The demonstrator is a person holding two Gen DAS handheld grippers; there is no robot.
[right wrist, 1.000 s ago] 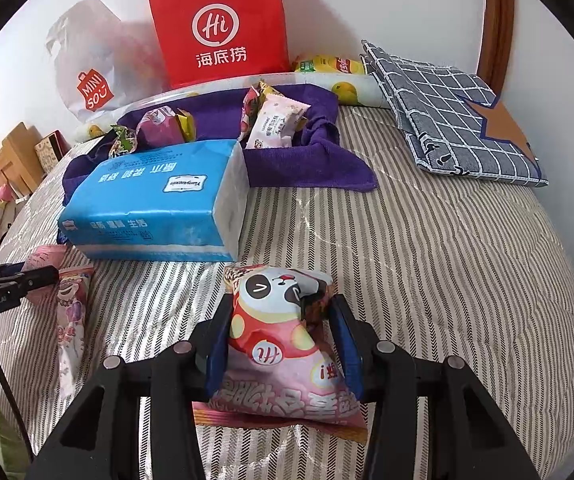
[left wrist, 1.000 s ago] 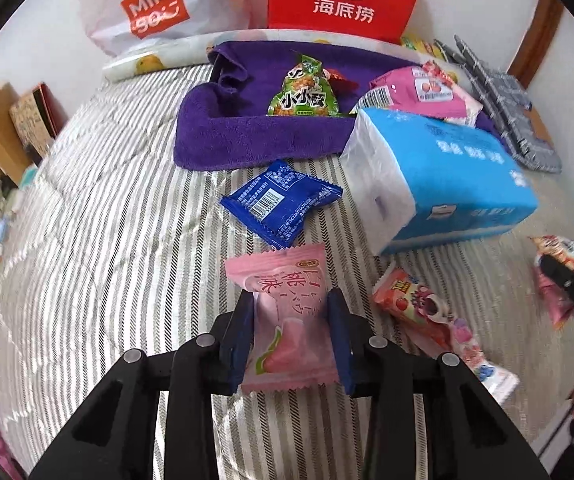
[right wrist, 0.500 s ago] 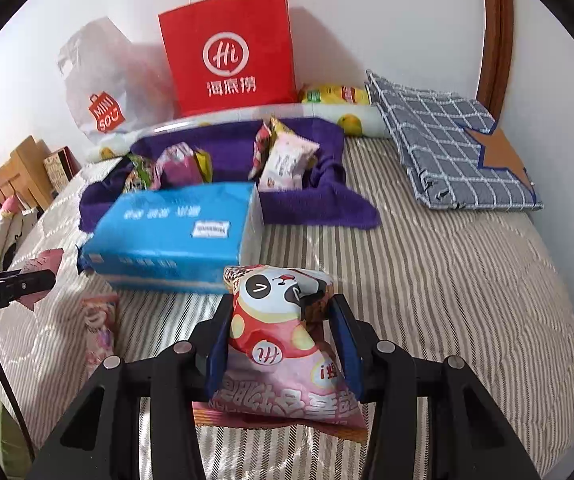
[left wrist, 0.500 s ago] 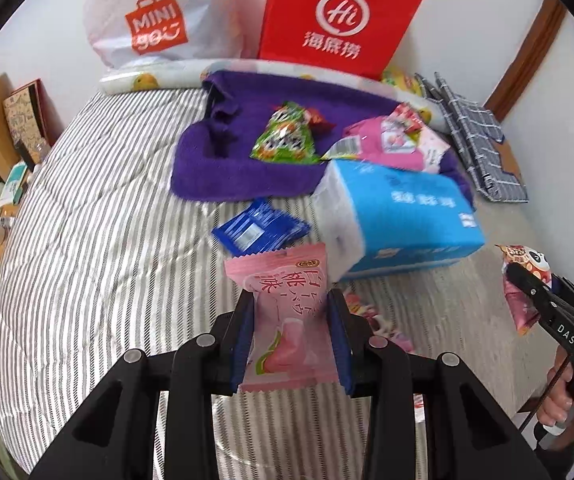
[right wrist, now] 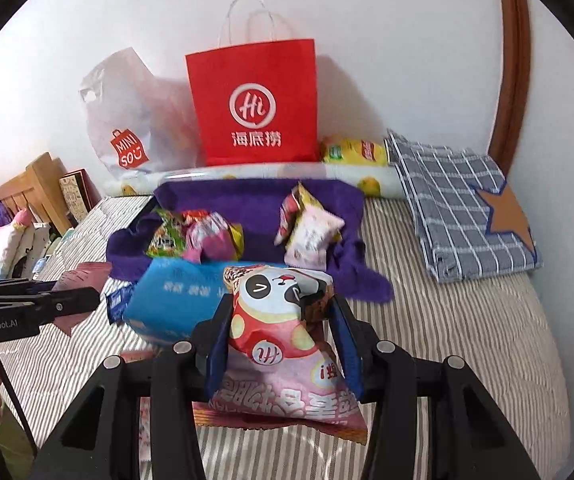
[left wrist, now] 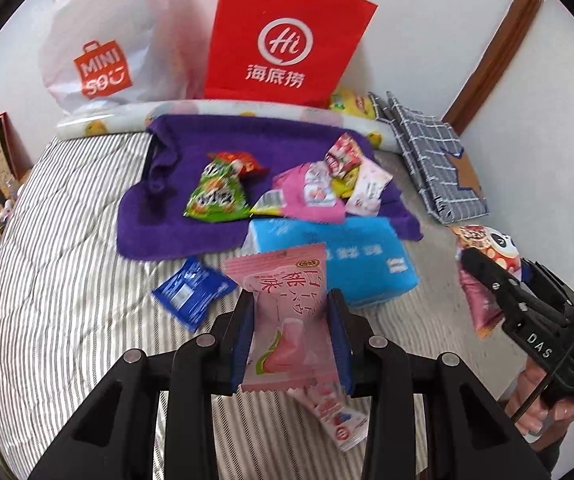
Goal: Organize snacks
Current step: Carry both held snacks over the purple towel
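My left gripper (left wrist: 291,336) is shut on a pink peach snack packet (left wrist: 283,312) and holds it above the striped bed. My right gripper (right wrist: 281,344) is shut on a pink panda snack bag (right wrist: 283,332), also raised; the bag also shows in the left wrist view (left wrist: 483,268). A purple towel (left wrist: 175,204) at the back holds a green packet (left wrist: 217,196), a pink packet (left wrist: 311,196) and other snacks. A blue packet (left wrist: 191,292) and a strawberry packet (left wrist: 337,416) lie on the bed.
A blue tissue pack (left wrist: 363,268) lies in front of the towel. A red paper bag (left wrist: 283,40) and a white Miniso bag (left wrist: 103,48) stand against the wall. A folded checked cloth (right wrist: 459,208) lies at the right. Wooden furniture (right wrist: 35,188) is at the left.
Both grippers have risen and drawn back from the bed with their packets; the towel and bags now sit lower and farther in view. Grips unchanged.
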